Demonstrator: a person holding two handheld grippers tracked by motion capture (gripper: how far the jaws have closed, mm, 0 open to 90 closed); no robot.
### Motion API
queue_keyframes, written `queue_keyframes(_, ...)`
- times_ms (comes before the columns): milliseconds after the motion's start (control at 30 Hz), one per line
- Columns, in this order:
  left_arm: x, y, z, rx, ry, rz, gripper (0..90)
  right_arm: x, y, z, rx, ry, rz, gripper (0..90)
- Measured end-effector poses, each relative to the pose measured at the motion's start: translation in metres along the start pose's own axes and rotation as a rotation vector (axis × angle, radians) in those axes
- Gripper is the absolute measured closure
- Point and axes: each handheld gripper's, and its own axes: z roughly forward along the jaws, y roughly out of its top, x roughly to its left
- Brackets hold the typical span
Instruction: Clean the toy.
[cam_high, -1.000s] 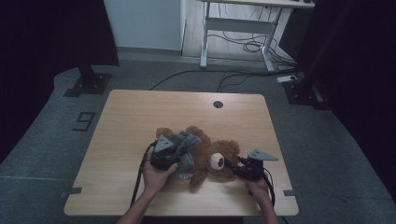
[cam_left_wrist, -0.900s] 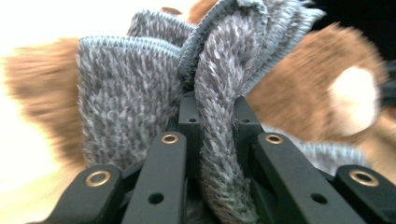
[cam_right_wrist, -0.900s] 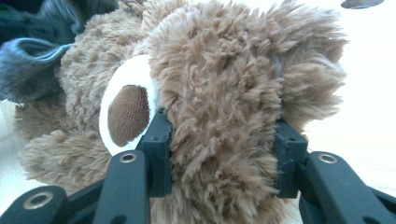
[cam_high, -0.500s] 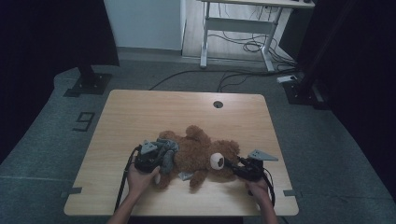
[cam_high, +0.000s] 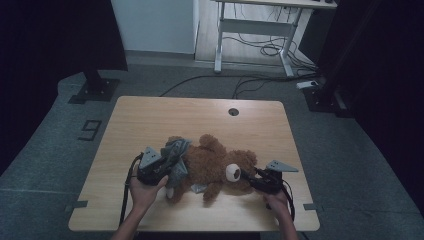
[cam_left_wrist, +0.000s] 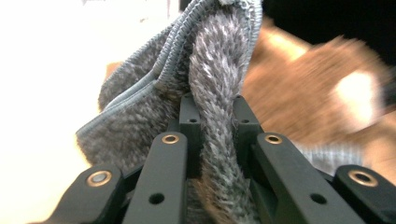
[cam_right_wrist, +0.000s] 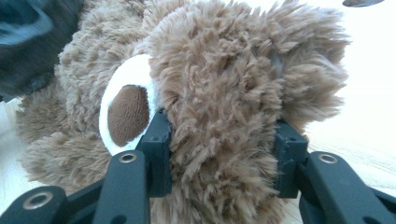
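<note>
Brown plush teddy bear lying on its back across the near half of a light wooden table, white muzzle with a dark brown nose turned toward the person's right side. Grey fuzzy knitted garment with a ribbed hem bunched over the bear's lower body, at the left end of the toy in the high view.

Left gripper, held in the person's left hand, at the left end of the bear; jaws pressed close together on a fold of the grey garment, the pile squeezed between the two black pads and the ribbed hem rising above them. Blurred brown fur of the bear behind the fold.

Right gripper, held in the person's right hand, at the bear's head; jaws set apart on either side of the head, pads sunk into the fur beside the muzzle, pinching the head between them. Grey three-cornered plate on top of this gripper, seen from above.

Round dark hole near the far edge of the tabletop, well apart from the bear.
</note>
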Motion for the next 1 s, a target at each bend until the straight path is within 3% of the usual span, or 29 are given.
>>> queue_keyframes(33, -0.012, 0.013, 0.000, -0.019, -0.027, 0.029, 79.1, 0.000, 0.000, 0.000, 0.000, -0.002, -0.001, 52.1)
queue_keyframes(67, -0.012, 0.013, 0.000, -0.019, -0.027, 0.029, 79.1, 0.000, 0.000, 0.000, 0.000, -0.002, -0.001, 52.1)
queue_keyframes(100, -0.028, 0.026, 0.006, -0.022, -0.038, 0.074, 79.0, 0.000, 0.000, 0.000, -0.001, -0.002, 0.000, 52.2)
queue_keyframes(133, -0.028, 0.026, 0.006, -0.022, -0.038, 0.074, 79.0, 0.000, 0.000, 0.000, -0.001, -0.002, 0.000, 52.2)
queue_keyframes(200, -0.047, 0.039, 0.023, -0.006, -0.072, 0.107, 79.0, 0.000, 0.000, 0.000, -0.001, -0.001, 0.001, 52.2)
queue_keyframes(233, -0.058, 0.045, 0.040, 0.017, -0.102, 0.111, 79.0, 0.000, 0.000, 0.000, -0.002, 0.000, 0.001, 52.2)
queue_keyframes(267, -0.058, 0.045, 0.040, 0.017, -0.102, 0.111, 79.0, 0.000, 0.000, 0.000, -0.002, 0.000, 0.001, 52.2)
queue_keyframes(333, -0.069, 0.050, 0.060, 0.047, -0.126, 0.109, 79.0, 0.000, 0.000, 0.000, -0.001, 0.001, 0.002, 52.2)
queue_keyframes(367, -0.081, 0.052, 0.083, 0.085, -0.157, 0.100, 79.0, 0.000, -0.001, 0.000, -0.002, 0.001, 0.004, 52.2)
queue_keyframes(400, -0.081, 0.052, 0.083, 0.085, -0.157, 0.100, 79.0, 0.000, -0.001, 0.000, -0.002, 0.001, 0.004, 52.2)
queue_keyframes(500, -0.105, 0.053, 0.115, 0.144, -0.177, 0.139, 78.9, 0.000, -0.001, 0.000, -0.002, -0.001, -0.003, 52.2)
queue_keyframes(567, -0.115, 0.052, 0.130, 0.167, -0.197, 0.128, 78.8, 0.000, -0.001, 0.000, -0.002, -0.004, -0.009, 52.2)
queue_keyframes(633, -0.124, 0.048, 0.142, 0.198, -0.184, 0.149, 78.8, 0.001, -0.001, 0.000, -0.006, -0.006, -0.008, 52.2)
queue_keyframes(733, -0.127, 0.041, 0.151, 0.217, -0.166, 0.158, 78.7, 0.002, -0.002, 0.000, -0.001, -0.020, -0.016, 52.2)
queue_keyframes(867, -0.126, 0.038, 0.147, 0.216, -0.129, 0.193, 78.8, 0.002, -0.002, 0.000, 0.002, -0.025, -0.026, 52.2)
queue_keyframes(1000, -0.113, 0.033, 0.139, 0.219, -0.095, 0.167, 78.8, 0.004, -0.002, 0.001, 0.000, -0.031, -0.027, 52.2)
